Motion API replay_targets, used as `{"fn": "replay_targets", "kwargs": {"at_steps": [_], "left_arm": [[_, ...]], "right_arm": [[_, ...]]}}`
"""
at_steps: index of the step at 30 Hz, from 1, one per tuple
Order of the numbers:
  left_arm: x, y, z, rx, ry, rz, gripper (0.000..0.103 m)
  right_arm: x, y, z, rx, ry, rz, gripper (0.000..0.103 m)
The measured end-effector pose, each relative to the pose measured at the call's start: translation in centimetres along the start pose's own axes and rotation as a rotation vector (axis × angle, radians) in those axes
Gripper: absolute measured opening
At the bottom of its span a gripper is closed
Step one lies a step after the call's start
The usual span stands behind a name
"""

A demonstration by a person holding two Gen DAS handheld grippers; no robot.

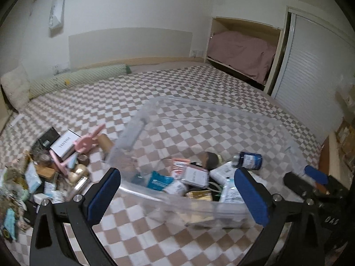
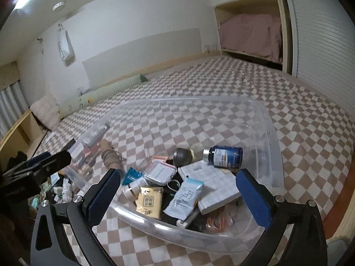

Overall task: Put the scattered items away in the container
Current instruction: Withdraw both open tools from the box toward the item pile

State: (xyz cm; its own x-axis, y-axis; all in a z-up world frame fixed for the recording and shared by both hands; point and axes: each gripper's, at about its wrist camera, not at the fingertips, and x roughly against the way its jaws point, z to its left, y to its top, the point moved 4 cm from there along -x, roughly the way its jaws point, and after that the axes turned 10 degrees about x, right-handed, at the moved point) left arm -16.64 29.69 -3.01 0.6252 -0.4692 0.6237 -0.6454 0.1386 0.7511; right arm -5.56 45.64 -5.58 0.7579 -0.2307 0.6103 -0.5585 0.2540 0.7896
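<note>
Two hand-held grippers, left (image 1: 177,194) and right (image 2: 178,196), gape wide, empty; clear rounded plastic container (image 2: 269,119) on checkered bedspread (image 2: 244,84).

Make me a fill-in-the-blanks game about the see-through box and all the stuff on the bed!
1. The clear plastic box sits on a bed cover with a ____ pattern.
2. The bottle lying inside the box is dark ____.
3. Both the left gripper and the right gripper are ____, holding nothing.
4. The pile of scattered items lies ____ the box.

Missing words: checkered; blue; open; outside
</note>
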Motion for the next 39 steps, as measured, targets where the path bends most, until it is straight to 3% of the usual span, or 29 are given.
{"fn": "replay_targets", "kwargs": {"at_steps": [3, 13, 20, 33, 39], "left_arm": [[0.6, 0.1, 1.0, -0.024, 0.033, -0.027, 0.103], [2.7, 0.8, 5.1, 0.053, 0.041, -0.054, 0.103], [3.9, 0.8, 8.8, 0.095, 0.085, -0.077, 0.103], [6.9, 0.8, 16.8, 0.185, 0.144, -0.113, 0.103], [7.4, 0.1, 20.0, 0.191, 0.199, -0.113, 0.103]], "right_arm": [[-0.1, -0.1, 1.1, 0.046, -0.002, 0.037, 0.103], [1.4, 1.0, 4.2, 0.085, -0.004, -0.038, 0.103], [1.8, 2.0, 7.3, 0.098, 0.07, -0.069, 0.103], [1.0, 3.4, 15.3, 0.186, 0.129, -0.142, 0.103], [-0.1, 3.3, 18.9, 0.222, 0.19, -0.12, 0.103]]}}
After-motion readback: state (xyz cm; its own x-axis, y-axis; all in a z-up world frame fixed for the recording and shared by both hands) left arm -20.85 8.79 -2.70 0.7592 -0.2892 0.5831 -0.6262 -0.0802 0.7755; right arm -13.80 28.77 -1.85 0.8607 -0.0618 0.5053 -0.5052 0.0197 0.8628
